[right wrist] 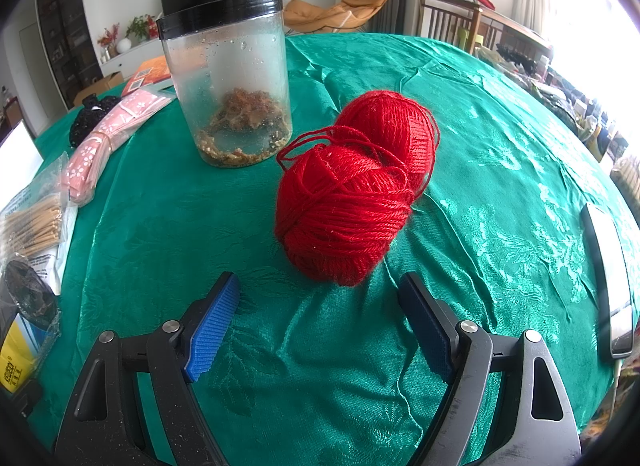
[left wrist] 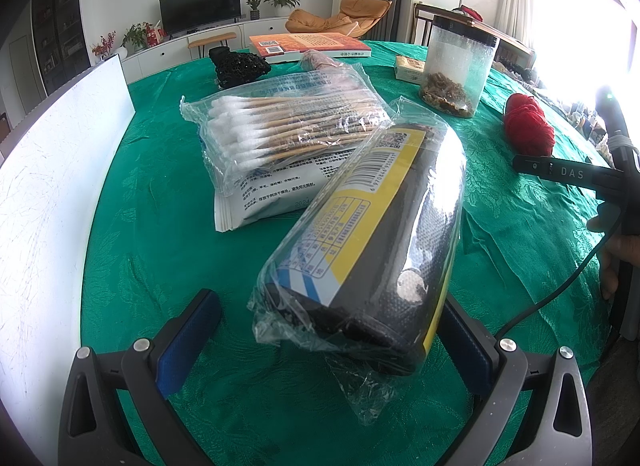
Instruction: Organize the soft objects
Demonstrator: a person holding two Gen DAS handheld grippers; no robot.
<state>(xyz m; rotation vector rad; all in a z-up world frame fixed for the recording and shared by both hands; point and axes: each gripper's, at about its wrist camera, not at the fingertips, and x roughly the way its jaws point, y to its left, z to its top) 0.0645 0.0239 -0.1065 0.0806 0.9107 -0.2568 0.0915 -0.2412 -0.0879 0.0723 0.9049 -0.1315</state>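
Observation:
In the left wrist view a black roll in clear wrap with a yellow label lies on the green tablecloth. Its near end sits between the fingers of my open left gripper, close against the right pad and apart from the left pad. Behind it a bag of cotton swabs rests on a white pouch. Two red yarn balls sit just ahead of my open right gripper, which holds nothing.
A clear jar with a black lid stands left of the yarn. A pink floral pack, a black mesh item and a book lie farther back. A white board stands at the left; a flat silver object lies at the right edge.

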